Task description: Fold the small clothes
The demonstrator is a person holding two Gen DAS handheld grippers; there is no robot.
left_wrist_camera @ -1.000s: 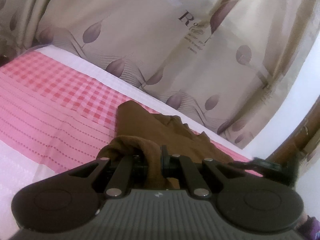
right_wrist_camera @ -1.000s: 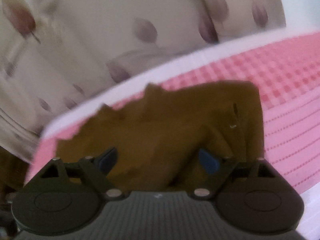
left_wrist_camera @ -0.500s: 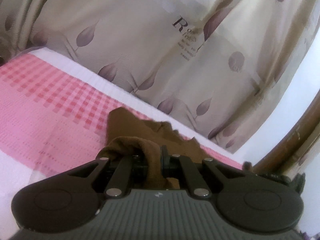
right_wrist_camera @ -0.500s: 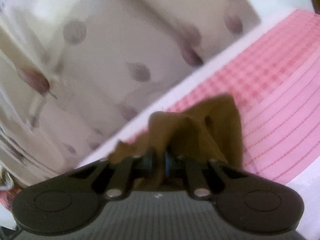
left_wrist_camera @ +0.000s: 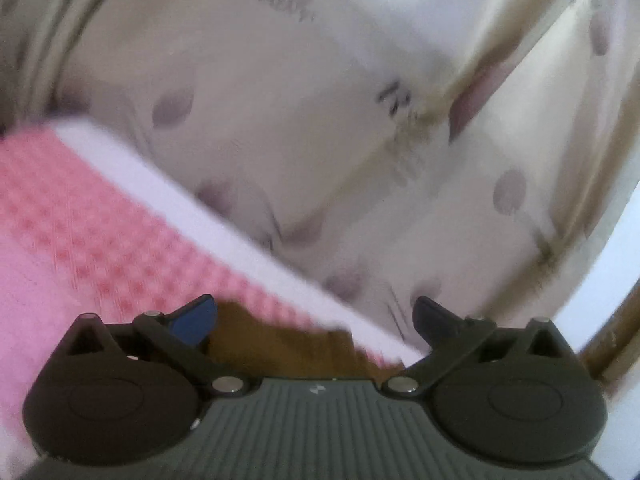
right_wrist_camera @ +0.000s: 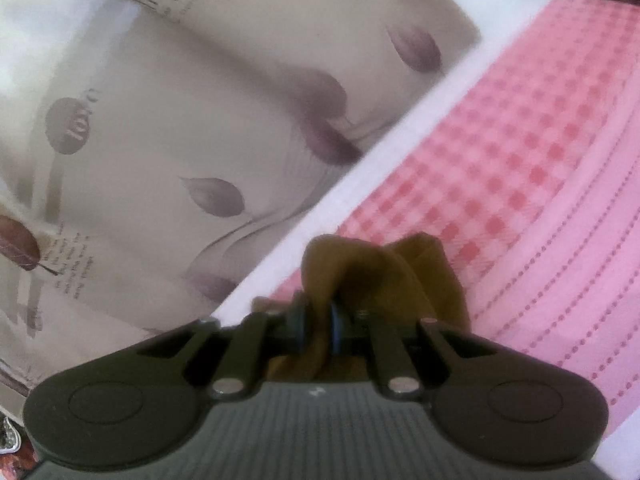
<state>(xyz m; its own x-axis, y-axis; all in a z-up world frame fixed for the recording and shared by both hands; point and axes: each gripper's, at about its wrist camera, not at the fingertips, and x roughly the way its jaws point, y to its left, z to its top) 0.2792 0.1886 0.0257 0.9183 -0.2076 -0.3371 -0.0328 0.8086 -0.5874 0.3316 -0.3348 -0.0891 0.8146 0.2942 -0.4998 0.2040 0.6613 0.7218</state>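
The brown garment [right_wrist_camera: 384, 280] is bunched between the pads of my right gripper [right_wrist_camera: 318, 330], which is shut on it and holds it above the pink checked bed cover [right_wrist_camera: 540, 184]. In the left wrist view my left gripper [left_wrist_camera: 314, 320] is open, its blue-padded fingers [left_wrist_camera: 192, 318] spread wide. A strip of the brown garment [left_wrist_camera: 280, 344] lies just below and between them, on the pink bed cover [left_wrist_camera: 80, 232]. That view is blurred by motion.
A beige curtain with purple leaf prints [right_wrist_camera: 180, 120] hangs right behind the bed's white edge [right_wrist_camera: 360, 184]. It also fills the back of the left wrist view [left_wrist_camera: 320, 120]. A wooden frame [left_wrist_camera: 616, 340] shows at the far right.
My left gripper has opened and let go of the brown garment, and its view has swung upward. My right gripper closed on the garment half a second ago and still holds it.
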